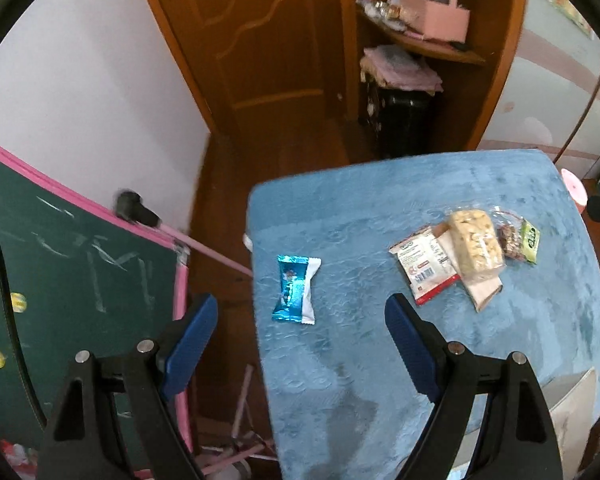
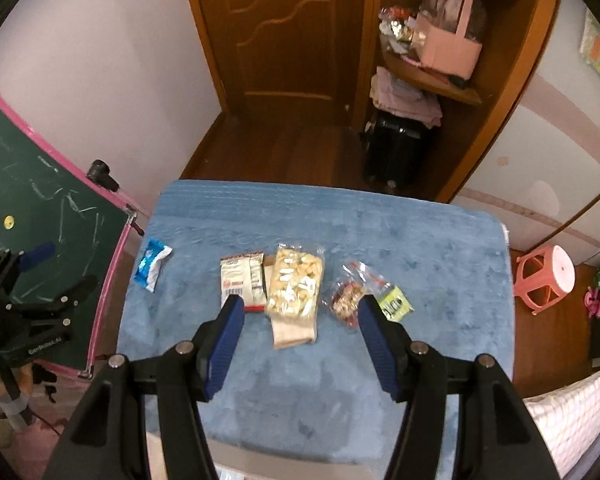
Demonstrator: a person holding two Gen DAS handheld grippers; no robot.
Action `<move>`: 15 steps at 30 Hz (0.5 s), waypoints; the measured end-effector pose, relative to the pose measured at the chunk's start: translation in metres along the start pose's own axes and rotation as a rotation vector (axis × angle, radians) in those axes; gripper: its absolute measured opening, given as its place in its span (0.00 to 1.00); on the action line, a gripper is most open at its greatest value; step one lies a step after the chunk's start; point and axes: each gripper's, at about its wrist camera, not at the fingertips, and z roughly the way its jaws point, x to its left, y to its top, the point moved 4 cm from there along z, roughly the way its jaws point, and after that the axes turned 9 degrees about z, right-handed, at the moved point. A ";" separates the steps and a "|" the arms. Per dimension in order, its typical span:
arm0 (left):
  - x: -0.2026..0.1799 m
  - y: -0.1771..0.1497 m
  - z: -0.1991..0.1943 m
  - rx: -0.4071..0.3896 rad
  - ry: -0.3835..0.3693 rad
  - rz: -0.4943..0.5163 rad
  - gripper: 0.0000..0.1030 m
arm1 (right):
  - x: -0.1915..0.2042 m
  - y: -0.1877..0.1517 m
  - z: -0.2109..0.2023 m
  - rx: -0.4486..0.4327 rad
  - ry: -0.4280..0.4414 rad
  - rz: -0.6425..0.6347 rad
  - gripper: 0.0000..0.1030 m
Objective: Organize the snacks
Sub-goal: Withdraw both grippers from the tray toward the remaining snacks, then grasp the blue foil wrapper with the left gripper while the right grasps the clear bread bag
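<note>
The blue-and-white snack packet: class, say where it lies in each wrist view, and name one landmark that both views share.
Left wrist view: the blue-and-white snack packet lies centre-left, near the blue cloth's left edge, between the tongs' tips.
Right wrist view: the packet lies far left on the cloth, left of the other snacks.
Shared landmark: the wooden door.

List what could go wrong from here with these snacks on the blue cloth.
1. The blue-wrapped snack lies near the left edge of the blue cloth; a nudge from the open left gripper could push it off onto the floor.
2. The clear pack of pale pieces overlaps the white-and-red packet, so the open right gripper may pinch both.
3. The small clear bag of nuts looks crinkly and may slip.
</note>
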 end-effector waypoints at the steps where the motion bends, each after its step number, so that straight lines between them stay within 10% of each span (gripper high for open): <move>1: 0.005 0.001 0.010 0.019 -0.014 -0.013 0.82 | -0.001 0.003 0.009 0.008 -0.006 0.004 0.58; 15: 0.027 -0.015 0.136 0.205 -0.052 -0.141 0.82 | -0.009 0.005 0.137 0.192 0.063 0.135 0.58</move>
